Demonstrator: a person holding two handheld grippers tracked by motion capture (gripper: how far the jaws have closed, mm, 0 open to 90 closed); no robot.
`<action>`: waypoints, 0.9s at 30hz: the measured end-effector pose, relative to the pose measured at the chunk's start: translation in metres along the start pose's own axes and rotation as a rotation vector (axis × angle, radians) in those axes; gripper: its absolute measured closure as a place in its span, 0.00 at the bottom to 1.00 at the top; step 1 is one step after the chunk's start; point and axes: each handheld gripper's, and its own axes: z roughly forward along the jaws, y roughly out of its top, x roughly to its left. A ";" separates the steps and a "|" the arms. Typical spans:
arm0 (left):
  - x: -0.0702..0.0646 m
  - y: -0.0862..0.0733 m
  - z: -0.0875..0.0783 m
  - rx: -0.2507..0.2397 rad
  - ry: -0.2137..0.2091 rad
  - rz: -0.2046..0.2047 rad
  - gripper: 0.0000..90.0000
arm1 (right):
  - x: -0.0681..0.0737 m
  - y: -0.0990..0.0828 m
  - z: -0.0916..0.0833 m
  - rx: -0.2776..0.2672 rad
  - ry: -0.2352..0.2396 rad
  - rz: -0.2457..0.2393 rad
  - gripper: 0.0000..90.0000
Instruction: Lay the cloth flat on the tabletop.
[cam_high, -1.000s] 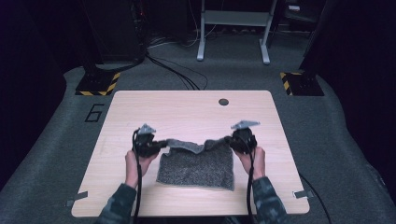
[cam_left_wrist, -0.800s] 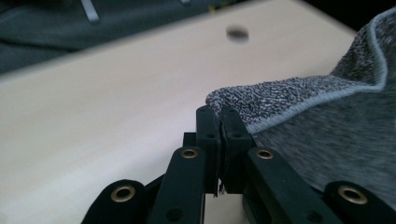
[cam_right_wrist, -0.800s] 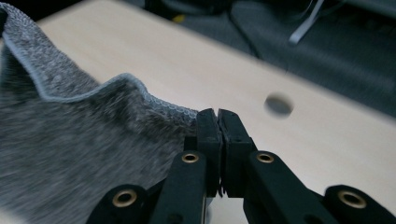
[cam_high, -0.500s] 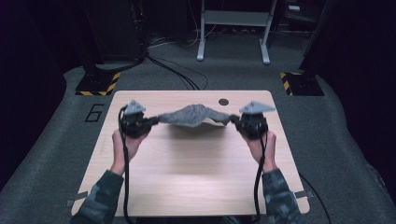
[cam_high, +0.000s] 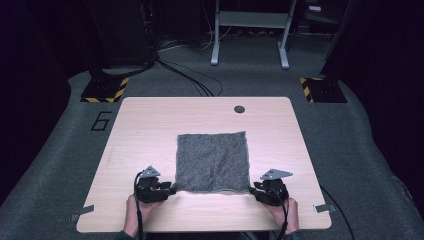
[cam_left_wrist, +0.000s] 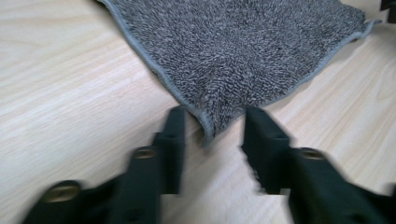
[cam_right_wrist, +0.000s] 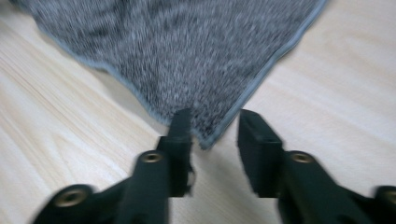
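Towel (cam_high: 213, 161) lies spread flat on the light wooden counter (cam_high: 145, 130), a grey speckled terry square with a paler hemmed edge, sitting a little toward my side of the middle. My left tongs (cam_high: 170, 189) rest low at its near left corner and my right tongs (cam_high: 254, 190) at its near right corner, my hands behind them at the counter's front edge. In the left gripper view the towel's corner (cam_left_wrist: 208, 130) points down into the gap between my two black jaws, which stand apart on either side of it — the pads are not pressing the cloth. The right gripper view shows the same thing: the corner (cam_right_wrist: 205, 135) tips in between the jaws, the left one just beside the hem and the right one clear of it. Both pairs of tongs have just been opening, partway rather than wide, with only the tip of a corner between them and nothing gripped. The towel's far edge runs roughly level across the counter, near a small dark round hole (cam_high: 239, 109) in the counter top beyond it. Past the counter is grey carpet (cam_high: 350, 130) and two black-and-yellow striped stand bases (cam_high: 105, 90).
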 end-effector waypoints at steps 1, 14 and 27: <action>0.000 0.005 -0.004 -0.015 0.010 -0.003 0.47 | -0.002 0.005 -0.004 -0.008 -0.006 0.008 0.58; -0.006 0.070 0.077 0.101 0.042 0.135 0.25 | 0.008 0.064 0.080 0.082 0.010 -0.046 0.17; -0.010 0.047 0.076 0.099 0.111 0.204 0.25 | 0.014 0.038 0.073 0.098 -0.021 -0.103 0.15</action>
